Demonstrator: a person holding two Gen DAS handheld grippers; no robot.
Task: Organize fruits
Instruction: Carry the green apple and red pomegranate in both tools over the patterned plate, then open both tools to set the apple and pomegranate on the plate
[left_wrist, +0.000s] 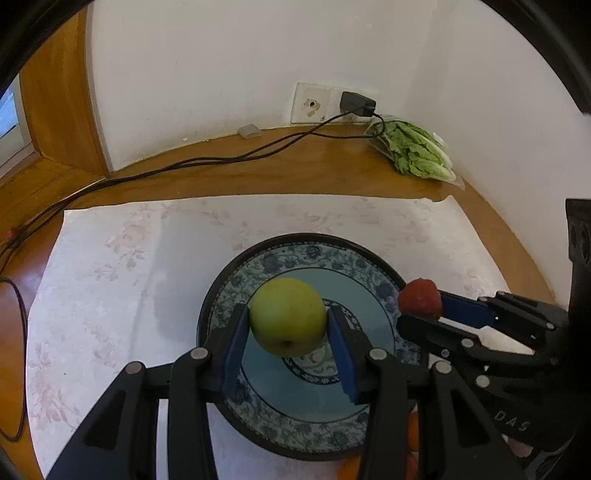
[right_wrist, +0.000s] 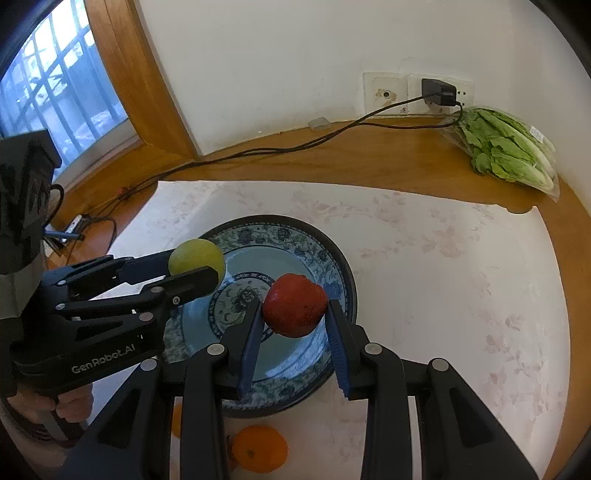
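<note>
My left gripper (left_wrist: 289, 320) is shut on a green apple (left_wrist: 288, 315) and holds it above a blue patterned plate (left_wrist: 314, 258). My right gripper (right_wrist: 293, 312) is shut on a red apple (right_wrist: 294, 304) and holds it above the same plate (right_wrist: 280, 230). In the right wrist view the left gripper (right_wrist: 195, 267) comes in from the left with the green apple (right_wrist: 197, 258). In the left wrist view the right gripper (left_wrist: 421, 304) comes in from the right with the red apple (left_wrist: 420, 298). An orange (right_wrist: 259, 448) lies on the cloth in front of the plate.
A white floral cloth (left_wrist: 129, 277) covers the wooden table. A bag of lettuce (right_wrist: 506, 147) lies at the back right by the wall. A black cable (left_wrist: 221, 158) runs from a wall charger (left_wrist: 356, 103) across the table. A window is at the left.
</note>
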